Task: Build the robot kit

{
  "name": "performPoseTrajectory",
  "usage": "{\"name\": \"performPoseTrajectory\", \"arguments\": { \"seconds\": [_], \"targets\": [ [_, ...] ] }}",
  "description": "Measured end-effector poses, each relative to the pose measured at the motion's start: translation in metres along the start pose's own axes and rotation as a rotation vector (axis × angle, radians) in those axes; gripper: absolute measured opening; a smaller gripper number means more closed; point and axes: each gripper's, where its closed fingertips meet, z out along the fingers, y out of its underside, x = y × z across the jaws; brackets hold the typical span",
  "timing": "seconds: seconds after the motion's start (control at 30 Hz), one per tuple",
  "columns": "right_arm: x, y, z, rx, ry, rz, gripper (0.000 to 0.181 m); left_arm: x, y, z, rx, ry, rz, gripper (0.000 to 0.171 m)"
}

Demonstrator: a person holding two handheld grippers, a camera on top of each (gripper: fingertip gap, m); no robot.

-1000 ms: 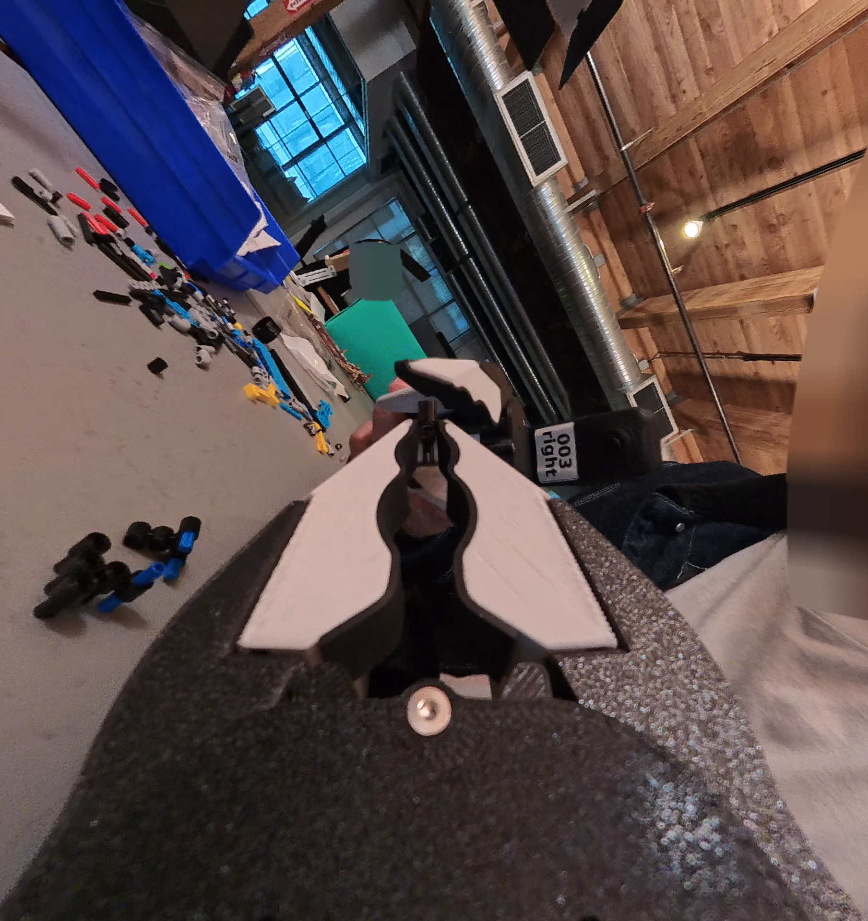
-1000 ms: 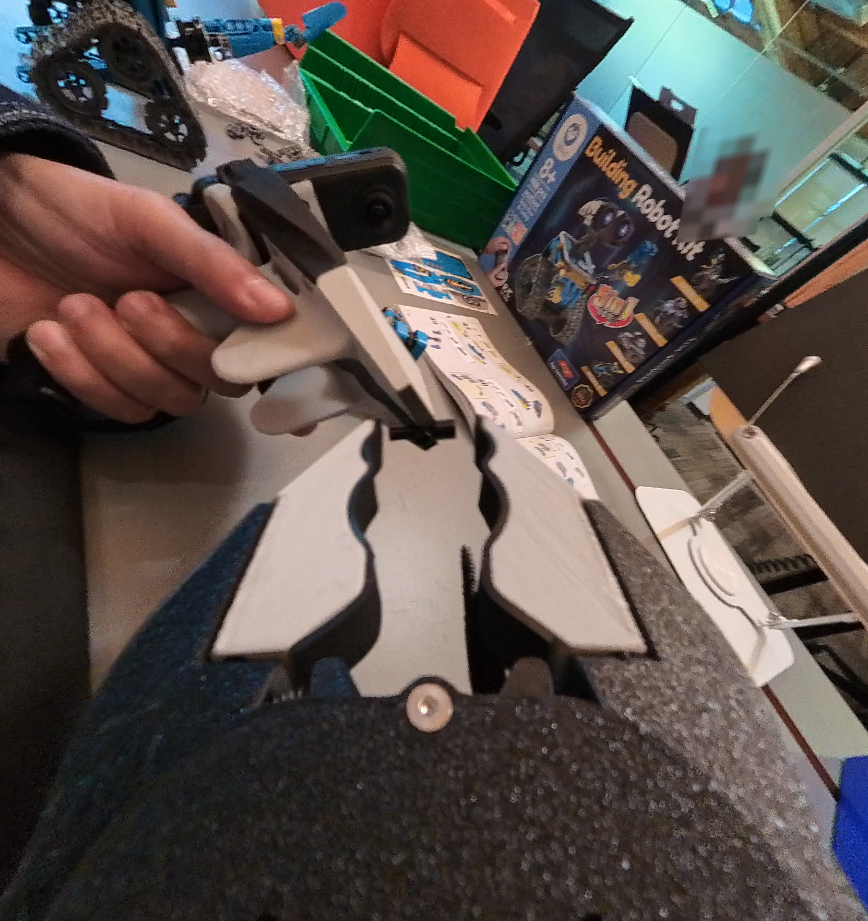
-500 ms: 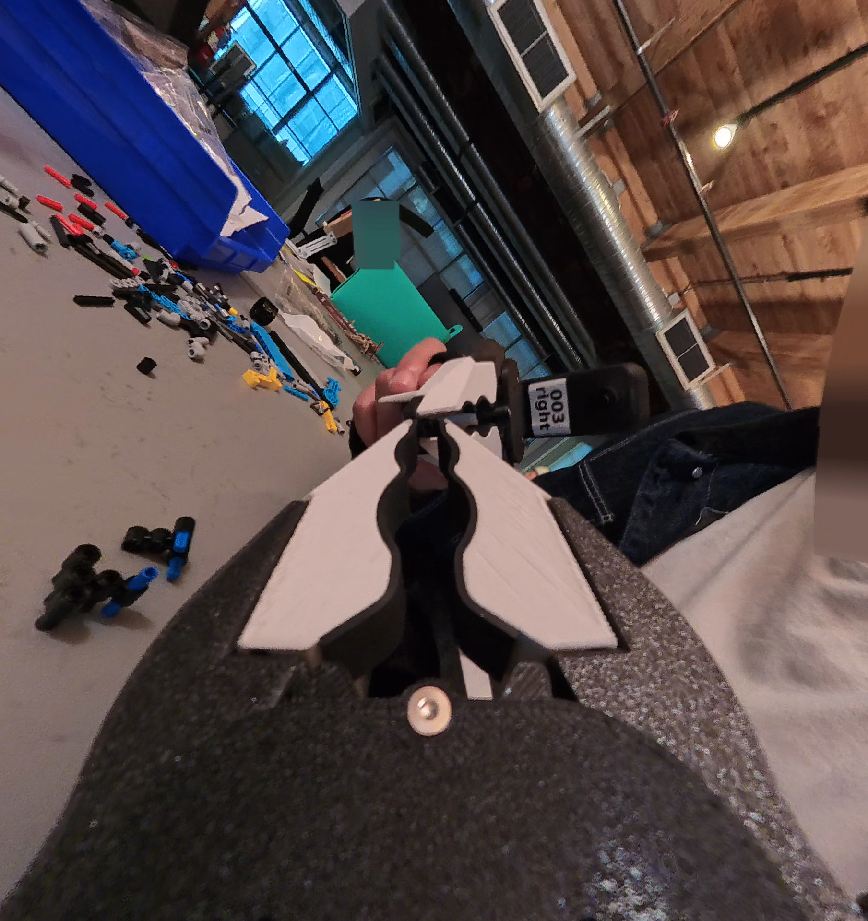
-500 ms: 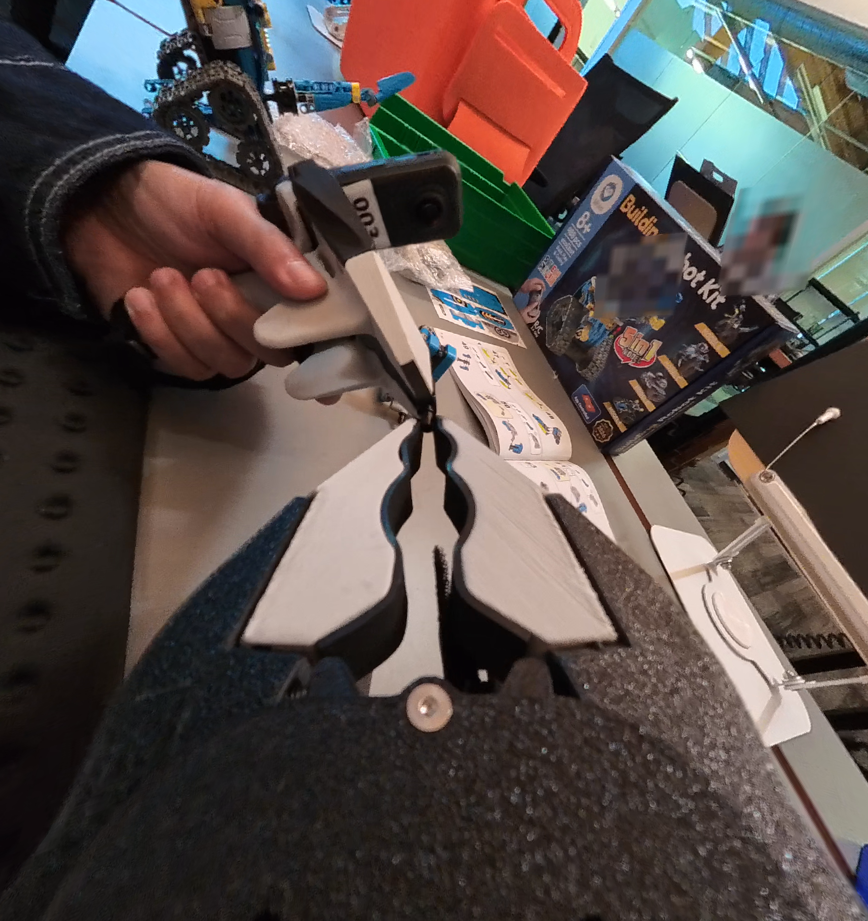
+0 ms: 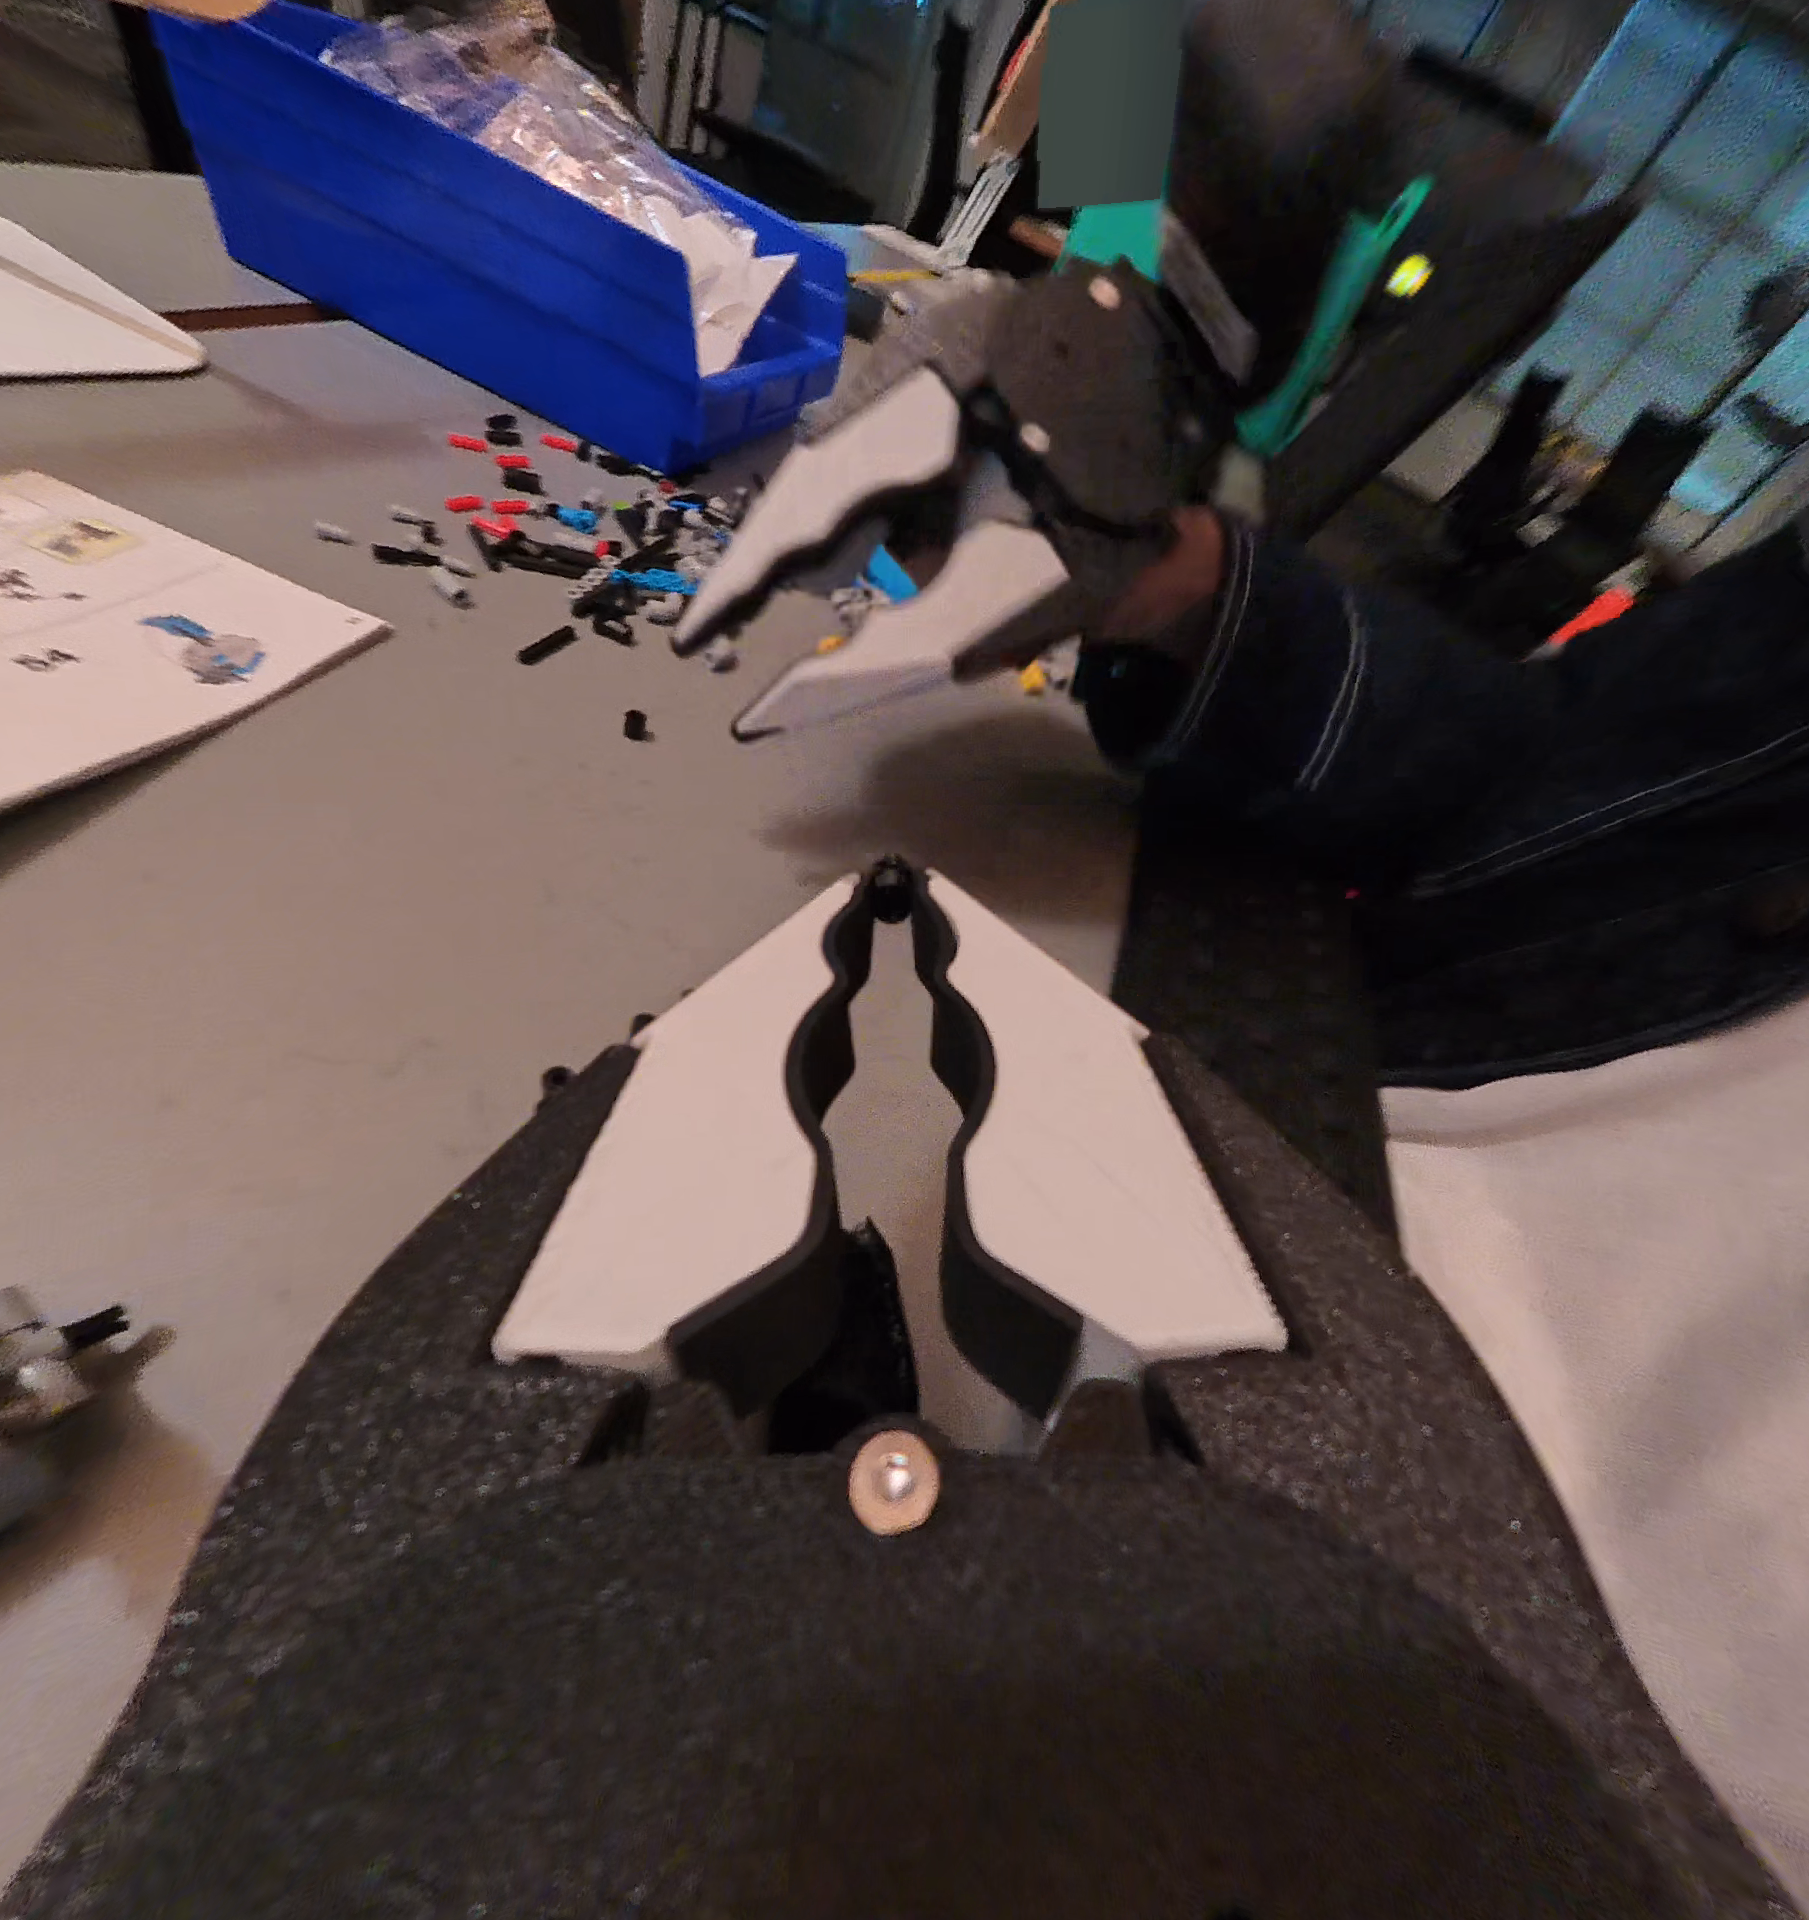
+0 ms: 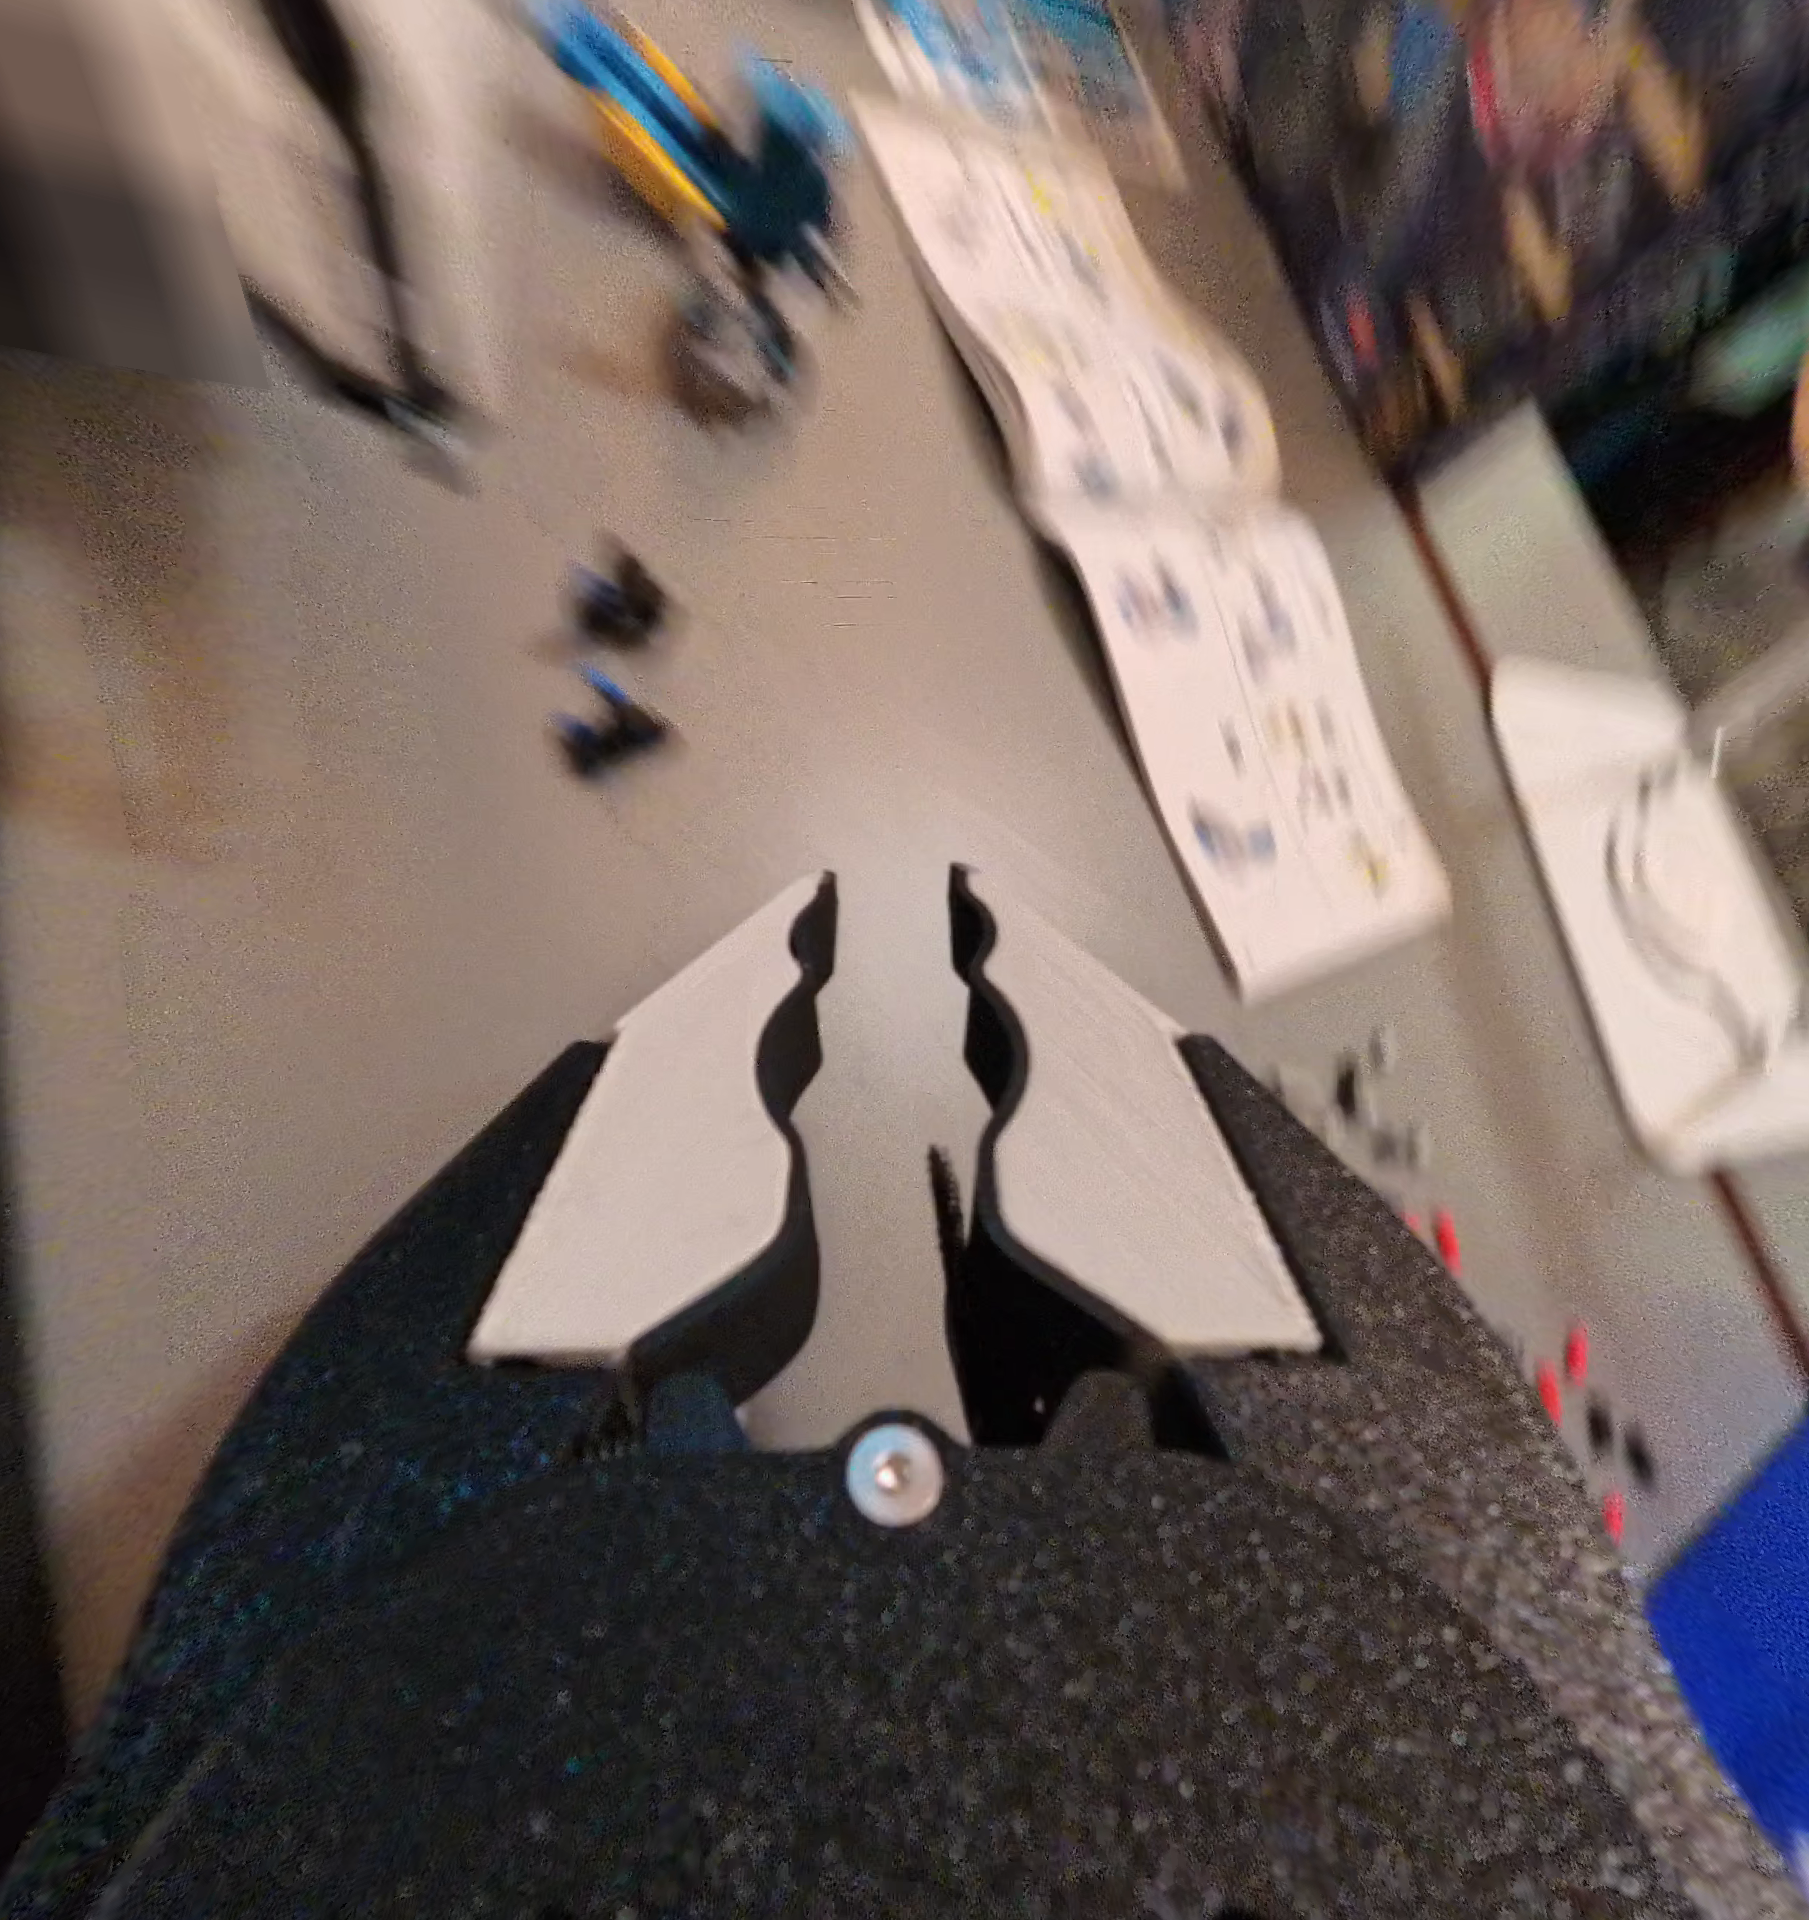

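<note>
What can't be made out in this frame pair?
- Right wrist view: motion blur smears the small dark pieces and the booklet pages.
- Left wrist view: the black part pinched at the left gripper tips is too small to identify.
- Left wrist view: the frame edge cuts off the grey assembly.

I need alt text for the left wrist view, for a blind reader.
The left gripper pinches a small black part above a grey table. Beyond it, the right gripper, open, hovers near scattered small parts beside a blue bin.
</note>
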Motion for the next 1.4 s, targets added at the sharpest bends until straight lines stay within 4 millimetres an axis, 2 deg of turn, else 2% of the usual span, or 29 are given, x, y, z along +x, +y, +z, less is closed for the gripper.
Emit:
{"name": "performPoseTrajectory", "arguments": {
  "seconds": [0.03,0.07,0.1,0.13,0.2,0.3,0.37,0.43,0.53,0.57,0.6,0.67,0.7,0.73,0.77,0.9,1.03,1.23,1.4],
  "targets": [
    [0.016,0.023,0.003,-0.081,-0.004,0.084,0.027,-0.001,0.002,0.002,-0.011,-0.02,0.028,0.007],
    [0.022,0.044,0.005,-0.167,-0.051,0.158,0.028,0.0,0.004,0.003,-0.017,-0.028,0.048,0.007],
    [0.031,0.06,0.008,-0.234,-0.058,0.212,0.027,0.001,0.005,0.004,-0.022,-0.035,0.065,0.007],
    [0.036,0.067,0.011,-0.248,-0.078,0.249,0.027,0.001,0.005,0.005,-0.022,-0.041,0.077,0.007],
    [0.042,0.072,0.018,-0.234,-0.123,0.307,0.024,0.004,0.002,0.003,-0.002,-0.03,0.081,0.007],
    [0.036,0.077,0.024,-0.24,-0.194,0.324,0.021,0.004,-0.004,-0.001,0.038,-0.021,0.072,0.007],
    [0.033,0.077,0.027,-0.234,-0.204,0.317,0.018,0.004,-0.007,-0.003,0.06,-0.015,0.058,0.007],
    [0.031,0.077,0.03,-0.234,-0.21,0.312,0.008,0.004,-0.011,-0.005,0.084,-0.011,0.049,0.007],
    [0.03,0.071,0.031,-0.206,-0.209,0.307,0.007,0.005,-0.02,-0.01,0.137,-0.015,0.056,0.007],
    [0.027,0.057,0.03,-0.153,-0.222,0.317,0.007,0.005,-0.025,-0.013,0.17,-0.021,0.064,0.007],
    [0.019,0.028,0.025,-0.024,-0.271,0.353,0.006,0.006,-0.031,-0.017,0.205,-0.025,0.076,0.007],
    [-0.003,-0.054,0.001,0.34,-0.456,0.537,0.006,0.008,-0.04,-0.023,0.26,-0.041,0.111,0.007],
    [-0.015,-0.086,-0.014,0.491,-0.577,0.642,0.006,0.009,-0.044,-0.025,0.28,-0.056,0.14,0.007],
    [-0.023,-0.105,-0.019,0.567,-0.66,0.737,0.005,0.01,-0.047,-0.027,0.296,-0.077,0.178,0.007],
    [-0.03,-0.114,-0.018,0.594,-0.701,0.801,0.006,0.011,-0.049,-0.029,0.308,-0.105,0.222,0.006],
    [-0.029,-0.127,-0.025,0.709,-0.906,1.041,0.005,0.011,-0.054,-0.034,0.317,-0.24,0.393,0.007],
    [-0.04,-0.131,-0.026,0.749,-1.079,1.164,0.006,0.011,-0.055,-0.034,0.305,-0.299,0.465,0.007],
    [-0.042,-0.131,-0.025,0.768,-1.131,1.214,0.006,0.009,-0.055,-0.034,0.304,-0.3,0.464,0.007],
    [-0.041,-0.133,-0.026,0.819,-1.194,1.308,0.006,0.01,-0.056,-0.035,0.306,-0.354,0.541,0.007]
  ]
}}
